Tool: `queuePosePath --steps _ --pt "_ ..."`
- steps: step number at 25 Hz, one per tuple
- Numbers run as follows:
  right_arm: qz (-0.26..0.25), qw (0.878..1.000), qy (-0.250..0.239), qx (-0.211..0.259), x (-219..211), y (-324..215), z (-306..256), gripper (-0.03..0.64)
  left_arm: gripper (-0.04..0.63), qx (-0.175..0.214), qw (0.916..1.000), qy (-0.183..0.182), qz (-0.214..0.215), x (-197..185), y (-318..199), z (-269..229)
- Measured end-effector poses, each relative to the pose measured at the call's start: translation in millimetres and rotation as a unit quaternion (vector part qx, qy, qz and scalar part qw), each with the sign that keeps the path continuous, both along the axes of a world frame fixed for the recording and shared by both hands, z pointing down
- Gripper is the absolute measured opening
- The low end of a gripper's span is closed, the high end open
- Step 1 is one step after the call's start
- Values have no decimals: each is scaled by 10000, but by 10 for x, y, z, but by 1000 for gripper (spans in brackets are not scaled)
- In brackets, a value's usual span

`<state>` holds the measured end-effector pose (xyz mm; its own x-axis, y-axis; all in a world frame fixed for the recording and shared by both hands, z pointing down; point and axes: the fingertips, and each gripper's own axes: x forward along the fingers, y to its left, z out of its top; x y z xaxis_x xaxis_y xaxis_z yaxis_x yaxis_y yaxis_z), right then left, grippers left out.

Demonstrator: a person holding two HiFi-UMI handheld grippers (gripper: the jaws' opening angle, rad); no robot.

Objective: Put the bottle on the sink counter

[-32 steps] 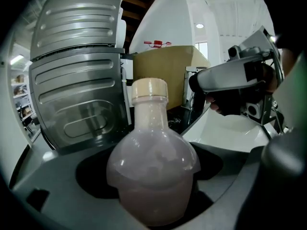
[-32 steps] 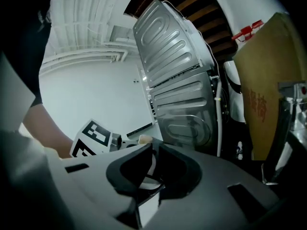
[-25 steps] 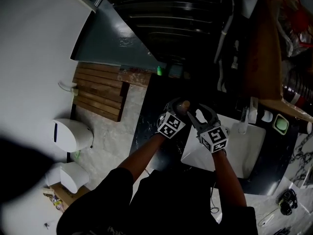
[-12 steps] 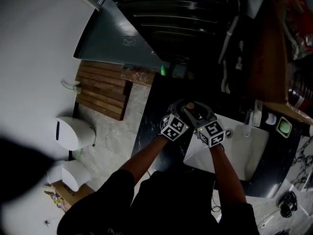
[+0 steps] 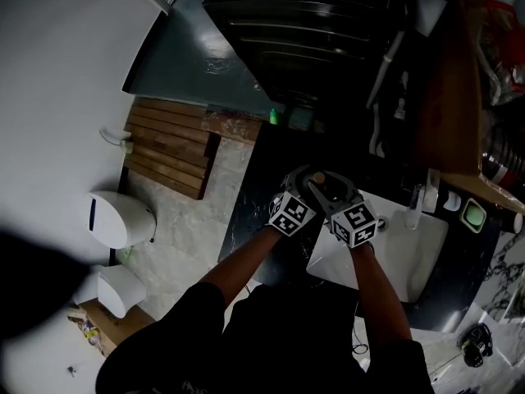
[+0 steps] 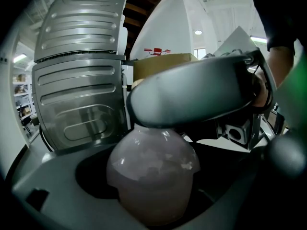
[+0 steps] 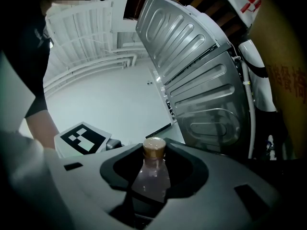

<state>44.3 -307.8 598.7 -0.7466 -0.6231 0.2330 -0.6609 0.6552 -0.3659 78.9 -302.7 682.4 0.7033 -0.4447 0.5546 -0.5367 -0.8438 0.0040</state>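
The bottle (image 7: 153, 169) — pale pinkish, brown-capped — is held in the air, cap uppermost, just off the left rim of the white sink (image 5: 420, 253) and over the dark worktop (image 5: 244, 220). Both tongs have hold of it: the right tongs (image 5: 326, 189) are closed round its neck under the cap, while the left tongs (image 6: 151, 207) are closed on its rounded body lower down. Their marker cubes sit side by side at the sink's left edge — close together.
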Motion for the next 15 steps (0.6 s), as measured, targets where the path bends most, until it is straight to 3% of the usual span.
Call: queuePosePath --steps 6,10,15 --pt "-179 9997 -38 166 -29 52 -119 160 403 277 9995 124 -45 -18 3 -146" --pt "-205 9995 -57 228 -7 51 -165 160 403 398 9992 23 94 -17 4 -199" --pt "-115 9992 150 341 59 16 -168 158 410 284 9995 82 -91 -118 27 -190"
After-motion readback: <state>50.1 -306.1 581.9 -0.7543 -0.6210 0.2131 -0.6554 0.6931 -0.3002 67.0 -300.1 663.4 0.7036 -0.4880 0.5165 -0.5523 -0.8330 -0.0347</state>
